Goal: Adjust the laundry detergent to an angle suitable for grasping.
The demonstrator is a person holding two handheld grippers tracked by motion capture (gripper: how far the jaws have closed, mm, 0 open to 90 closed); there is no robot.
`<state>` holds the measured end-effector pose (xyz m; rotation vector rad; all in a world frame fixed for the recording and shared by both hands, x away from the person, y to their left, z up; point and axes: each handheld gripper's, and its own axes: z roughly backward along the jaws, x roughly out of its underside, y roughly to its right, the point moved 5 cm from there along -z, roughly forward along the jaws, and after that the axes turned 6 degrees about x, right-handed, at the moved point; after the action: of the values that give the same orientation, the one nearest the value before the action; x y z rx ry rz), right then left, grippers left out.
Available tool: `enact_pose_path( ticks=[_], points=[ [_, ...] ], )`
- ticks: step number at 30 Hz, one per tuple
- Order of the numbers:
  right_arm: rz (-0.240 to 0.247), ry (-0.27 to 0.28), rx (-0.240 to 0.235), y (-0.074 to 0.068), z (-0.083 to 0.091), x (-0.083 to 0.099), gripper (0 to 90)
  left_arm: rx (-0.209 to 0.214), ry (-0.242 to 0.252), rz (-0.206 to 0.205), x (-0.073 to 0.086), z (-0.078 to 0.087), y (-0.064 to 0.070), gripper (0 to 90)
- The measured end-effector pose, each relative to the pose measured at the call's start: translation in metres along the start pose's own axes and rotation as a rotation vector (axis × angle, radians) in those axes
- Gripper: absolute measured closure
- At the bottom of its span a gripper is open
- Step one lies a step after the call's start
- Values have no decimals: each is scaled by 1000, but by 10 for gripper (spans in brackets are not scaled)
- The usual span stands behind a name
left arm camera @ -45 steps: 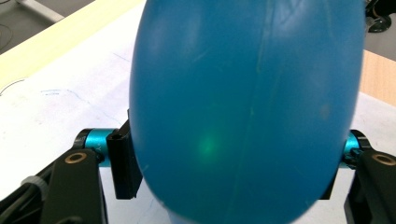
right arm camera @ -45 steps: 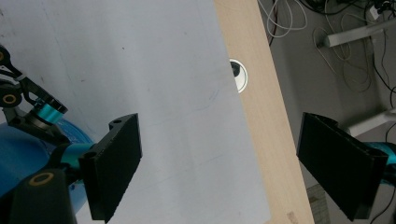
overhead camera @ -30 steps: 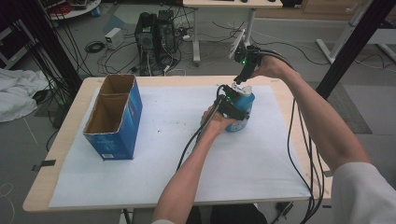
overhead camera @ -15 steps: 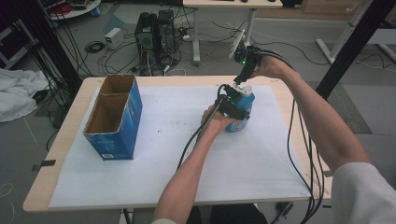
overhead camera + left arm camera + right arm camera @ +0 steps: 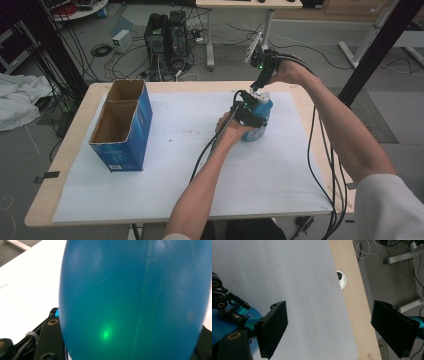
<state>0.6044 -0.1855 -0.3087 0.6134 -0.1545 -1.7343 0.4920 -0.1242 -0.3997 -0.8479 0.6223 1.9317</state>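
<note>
A blue bottle (image 5: 262,120) with a white cap (image 5: 263,95) stands upright near the middle of the table. My left gripper (image 5: 248,113) is shut on its body from the near-left side; in the left gripper view the blue bottle (image 5: 135,300) sits right against the lens between the jaws. My right gripper (image 5: 257,86) hovers just above and behind the cap, pointing down. In the right gripper view, my right gripper (image 5: 332,327) is open wide with only white paper between its fingers (image 5: 273,330). The bottle's blue shoulder (image 5: 218,331) shows at that view's lower left.
An open blue cardboard box (image 5: 122,125) stands at the table's left. A white paper sheet (image 5: 190,165) covers most of the wooden table (image 5: 65,150). A cable hole (image 5: 341,279) lies in the far table edge. Cables trail from both grippers.
</note>
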Motion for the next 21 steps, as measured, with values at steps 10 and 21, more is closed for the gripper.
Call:
enact_pose_path(
  ticks=[10,21],
  points=[
    [-8,-6,3,0,-1,0,132,-10,3,-5,-1,-1,1,416],
    [2,-5,2,-1,-1,0,133,-26,33,4,-2,-3,4,431]
  ],
)
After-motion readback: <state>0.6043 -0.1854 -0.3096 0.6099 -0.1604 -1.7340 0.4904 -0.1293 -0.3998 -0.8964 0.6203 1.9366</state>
